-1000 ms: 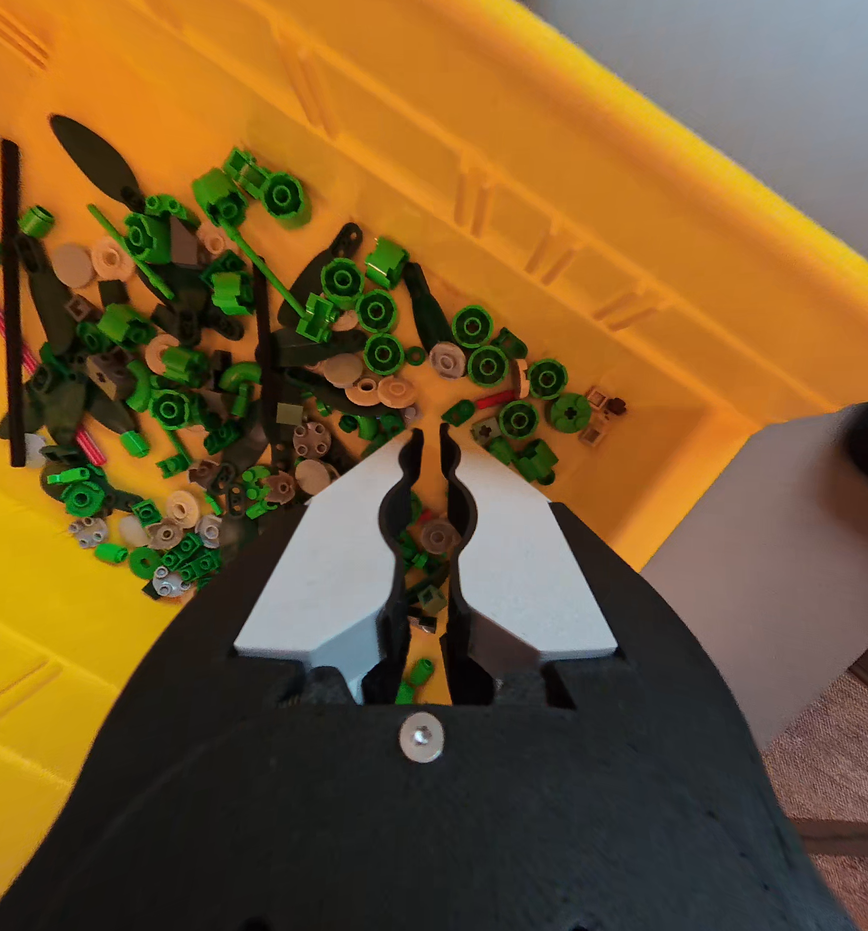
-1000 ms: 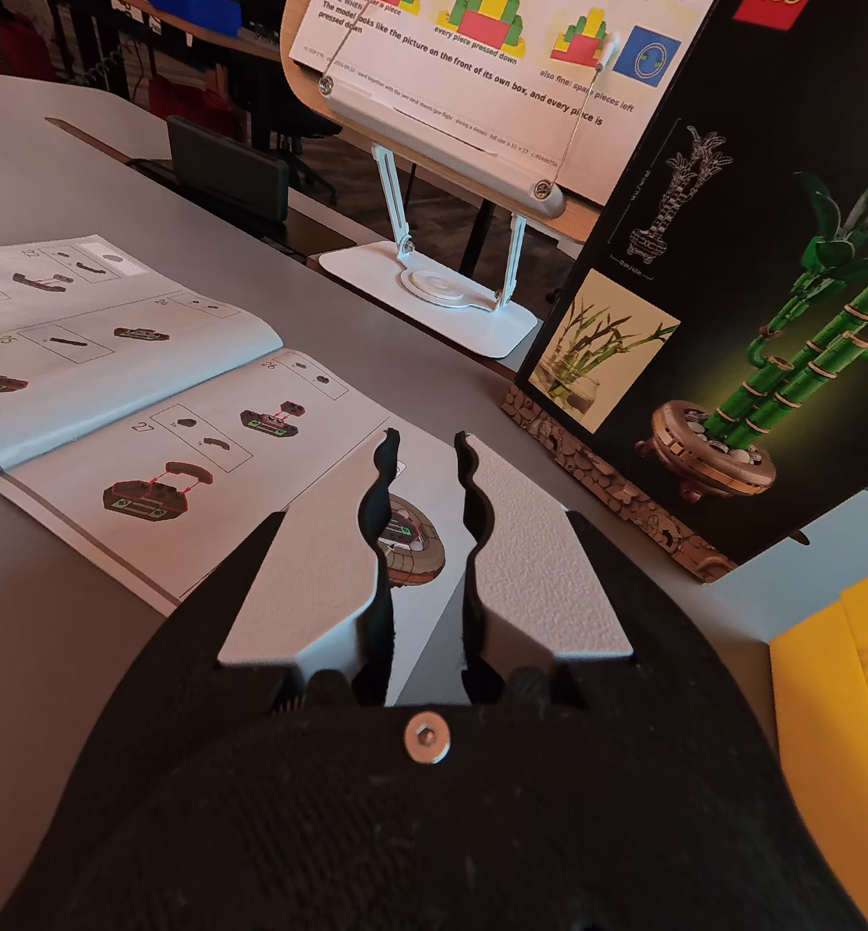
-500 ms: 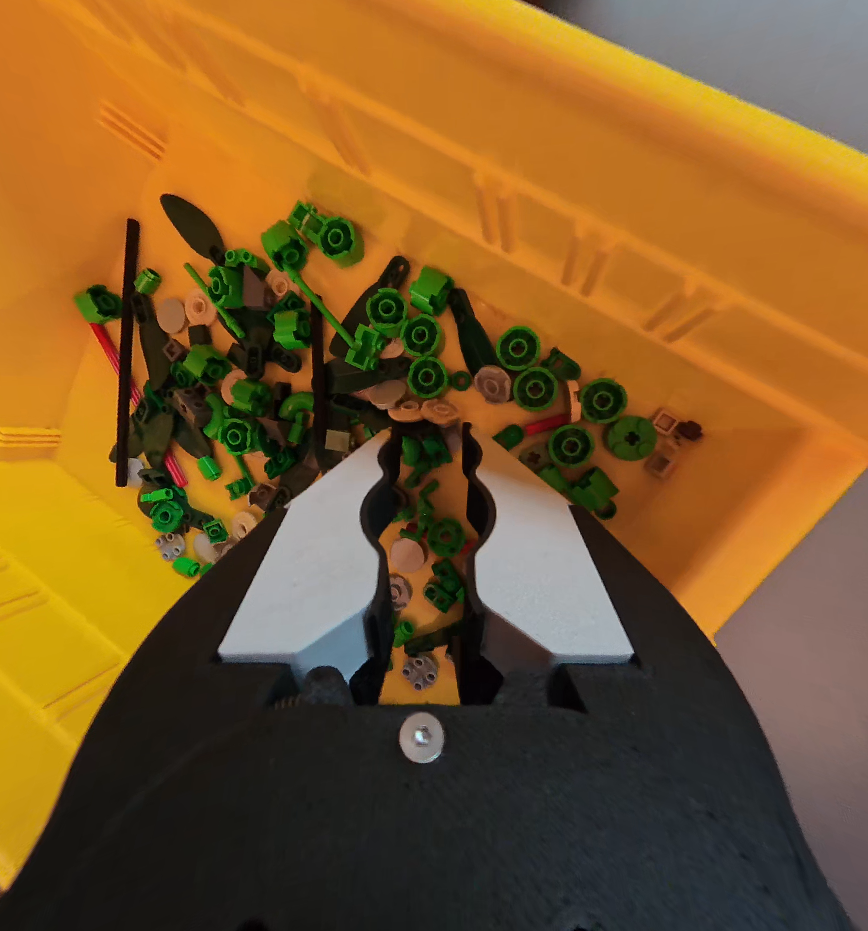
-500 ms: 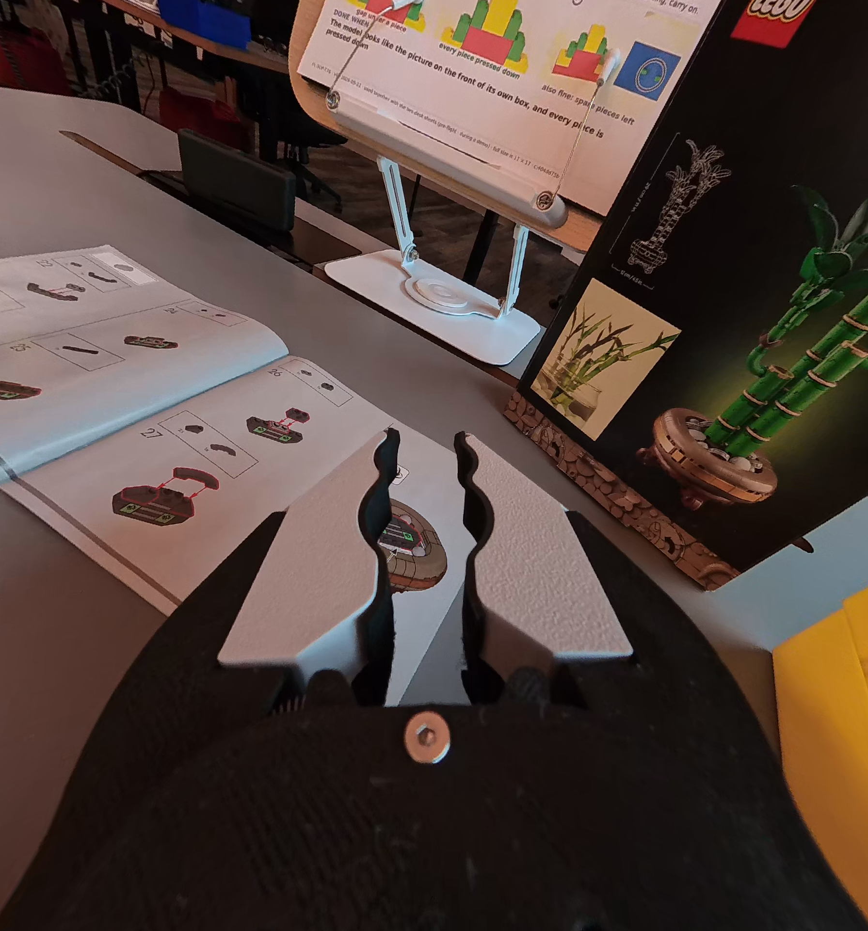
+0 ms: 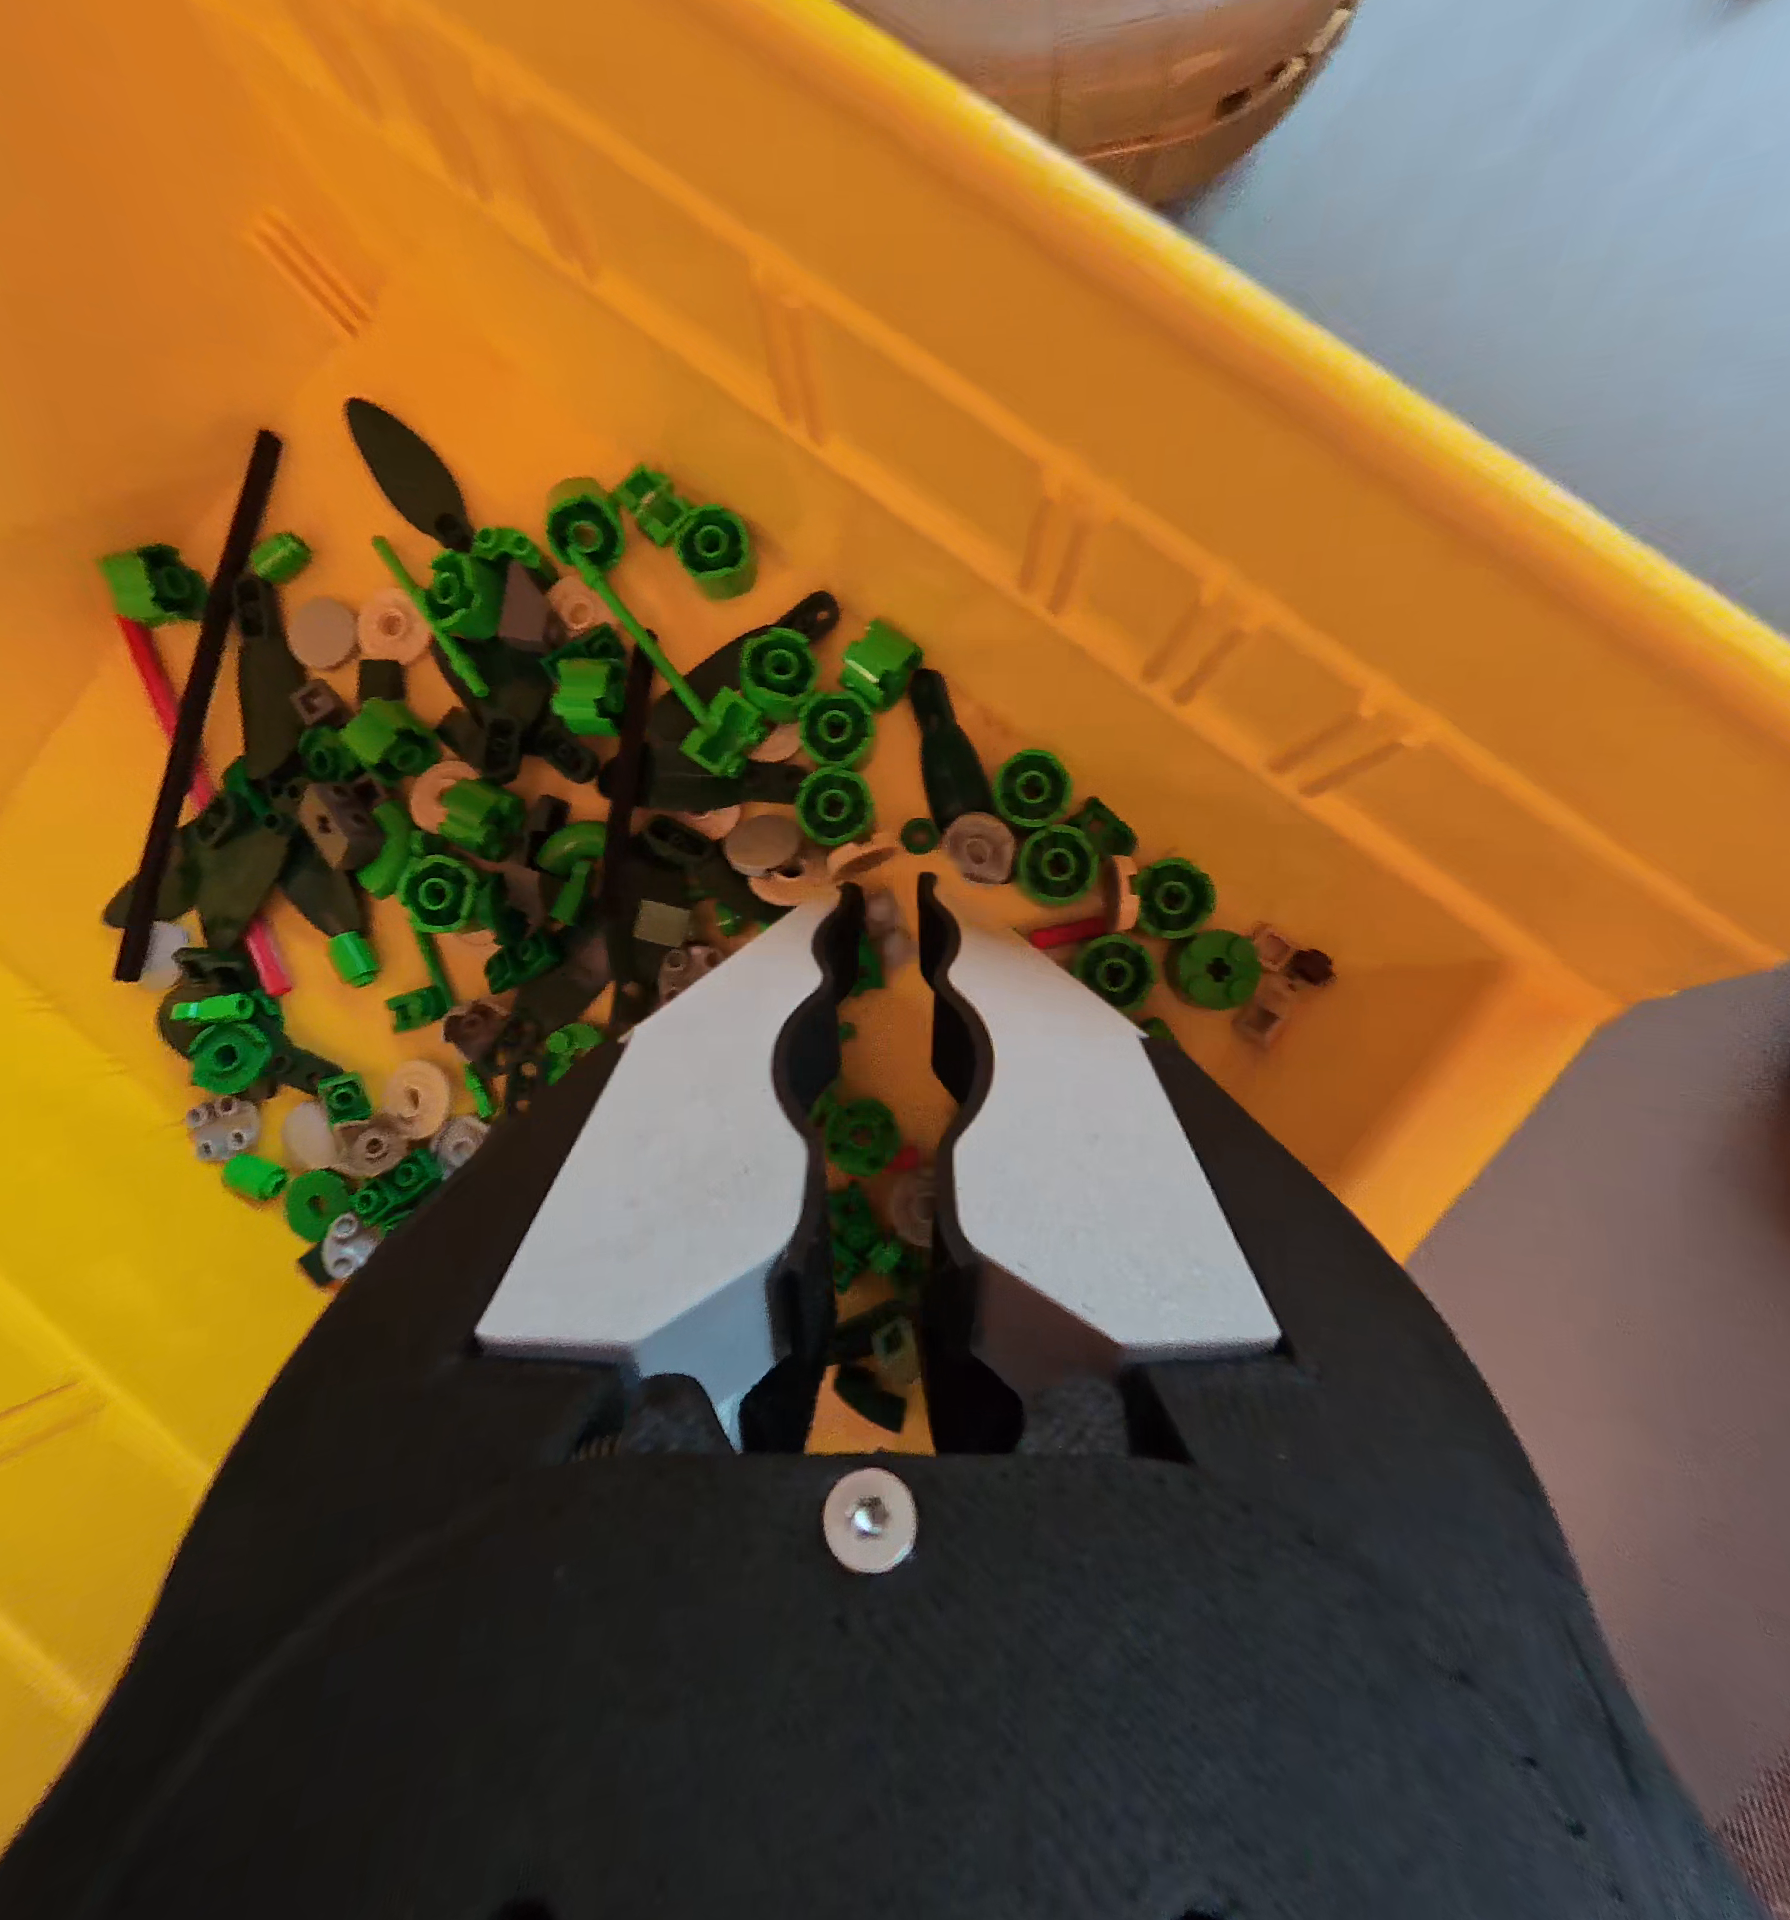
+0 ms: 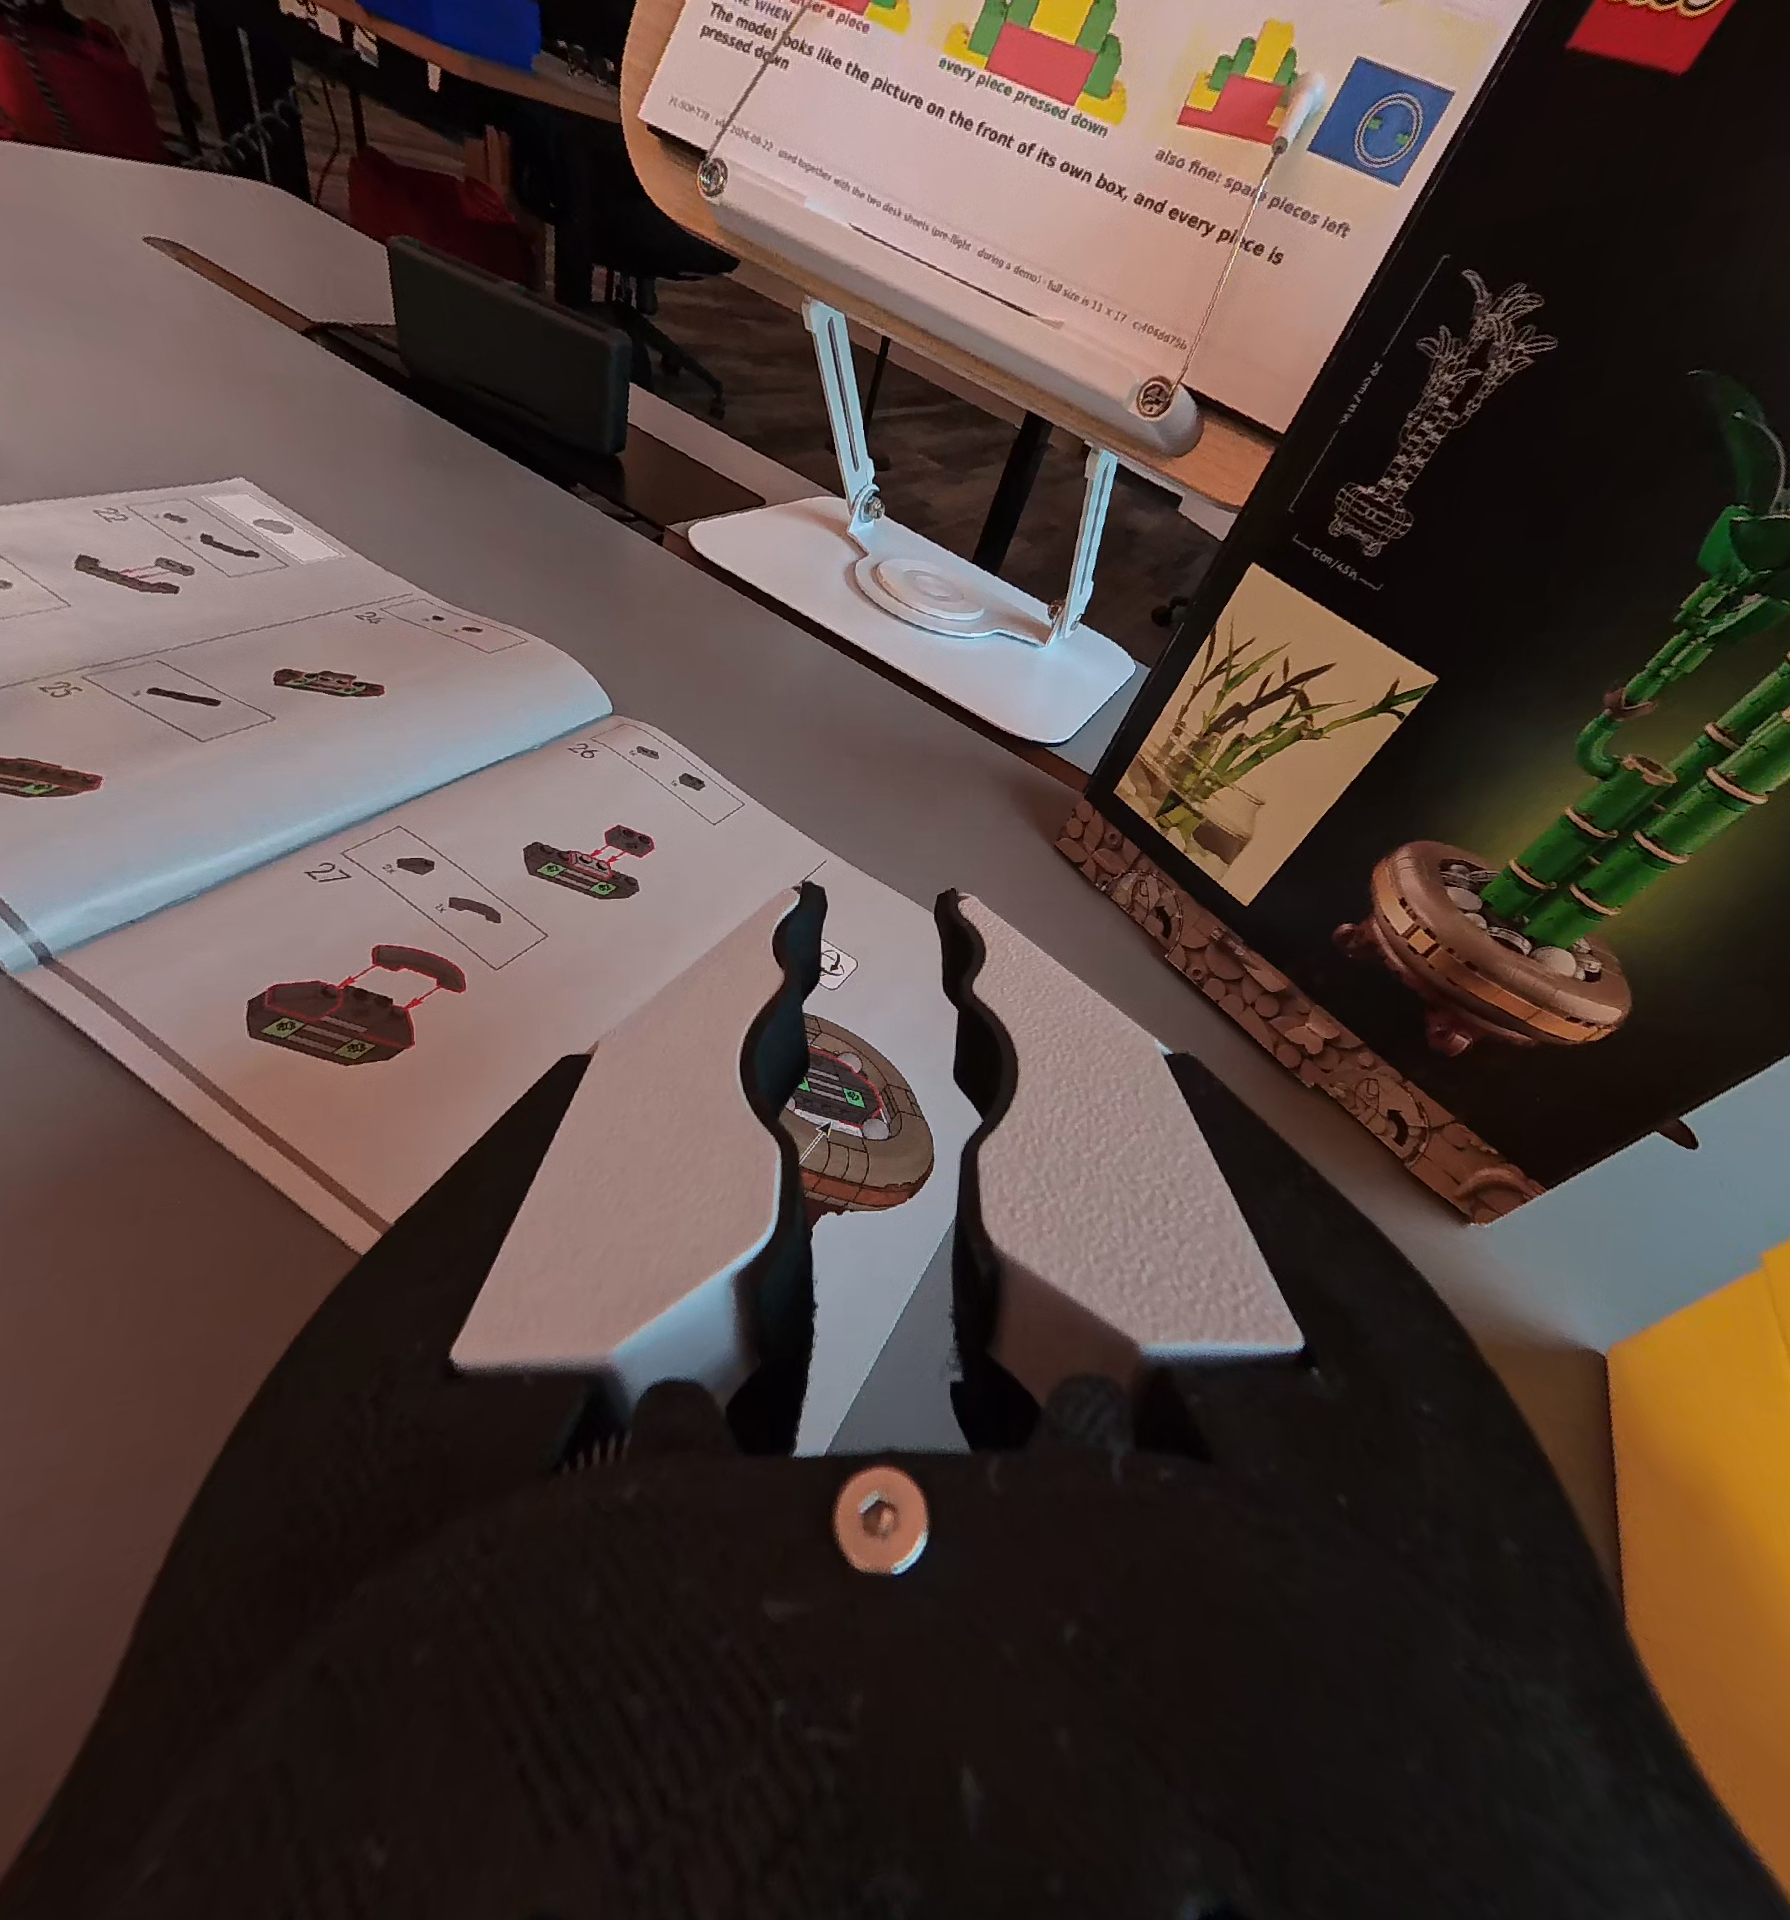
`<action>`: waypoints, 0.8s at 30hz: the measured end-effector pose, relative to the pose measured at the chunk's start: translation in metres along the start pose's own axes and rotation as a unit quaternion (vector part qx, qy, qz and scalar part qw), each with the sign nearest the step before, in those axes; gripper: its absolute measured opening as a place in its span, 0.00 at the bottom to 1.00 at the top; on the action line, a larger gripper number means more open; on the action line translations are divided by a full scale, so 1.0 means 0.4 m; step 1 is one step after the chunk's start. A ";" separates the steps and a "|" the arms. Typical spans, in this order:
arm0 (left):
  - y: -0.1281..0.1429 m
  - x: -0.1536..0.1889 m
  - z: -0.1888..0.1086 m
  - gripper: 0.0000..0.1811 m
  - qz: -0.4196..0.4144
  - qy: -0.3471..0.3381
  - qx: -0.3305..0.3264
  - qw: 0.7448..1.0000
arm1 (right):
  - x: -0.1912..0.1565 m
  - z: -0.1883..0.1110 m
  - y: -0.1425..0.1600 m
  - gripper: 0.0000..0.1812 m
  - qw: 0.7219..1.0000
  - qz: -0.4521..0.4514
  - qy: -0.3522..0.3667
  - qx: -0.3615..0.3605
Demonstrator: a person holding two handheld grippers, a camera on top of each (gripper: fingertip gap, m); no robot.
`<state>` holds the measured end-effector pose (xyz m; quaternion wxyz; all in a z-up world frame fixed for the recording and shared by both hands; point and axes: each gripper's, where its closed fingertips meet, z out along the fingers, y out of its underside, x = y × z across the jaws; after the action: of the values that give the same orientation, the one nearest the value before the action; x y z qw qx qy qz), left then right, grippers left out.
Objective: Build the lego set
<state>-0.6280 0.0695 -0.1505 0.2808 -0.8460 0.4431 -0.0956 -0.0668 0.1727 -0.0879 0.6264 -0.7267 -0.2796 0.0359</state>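
Note:
A yellow bin (image 5: pixel 974 364) holds a loose pile of Lego pieces (image 5: pixel 579 790): several green round bricks (image 5: pixel 835 805), dark green leaves, tan and grey round plates, a long black rod (image 5: pixel 200 707) and a red rod. My left gripper (image 5: pixel 883 904) hangs over the right part of the pile with its jaws a narrow gap apart and nothing between them. My right gripper (image 6: pixel 875 904) is open and empty above the open instruction booklet (image 6: pixel 247 727) on the grey table (image 6: pixel 91 1351).
The set's black box (image 6: pixel 1597 623) stands at the right, with a white document stand (image 6: pixel 922 613) behind the booklet. The bin's yellow corner (image 6: pixel 1743 1558) shows at the lower right. A brown object (image 5: pixel 1130 83) sits beyond the bin's far wall. The grippers' ends are close to 60 centimeters from one another.
The left gripper drew back from the pile with its jaws wider, then came closer again with its jaws narrower. The right gripper has barely moved.

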 end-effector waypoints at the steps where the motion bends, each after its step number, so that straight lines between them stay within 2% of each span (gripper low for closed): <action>1: 0.001 0.006 0.001 0.05 0.002 0.000 -0.003 1.000 | 0.000 0.000 0.000 0.11 1.000 0.000 -0.001 0.000; 7: 0.016 -0.003 0.017 0.08 -0.007 -0.014 -0.023 1.000 | -0.010 0.004 0.000 0.11 1.000 -0.002 -0.009 -0.002; 16: 0.041 0.005 0.022 0.05 0.009 -0.015 -0.053 0.998 | -0.021 0.010 0.004 0.11 1.000 -0.004 -0.019 -0.008; 19: 0.042 -0.002 0.022 0.08 -0.004 -0.015 -0.058 0.998 | -0.023 0.010 0.004 0.11 1.000 -0.006 -0.020 -0.009; 21: 0.043 0.001 0.022 0.04 -0.003 -0.007 -0.060 0.998 | -0.023 0.009 0.003 0.11 1.000 -0.006 -0.020 -0.008; 24: 0.044 -0.011 0.019 0.04 0.012 -0.026 -0.061 0.998 | -0.021 0.006 0.000 0.11 1.000 -0.006 -0.018 -0.006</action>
<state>-0.6398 0.0682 -0.1660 0.2412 -0.8581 0.4512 -0.0434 -0.0748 0.1708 -0.0910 0.6172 -0.7280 -0.2952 0.0434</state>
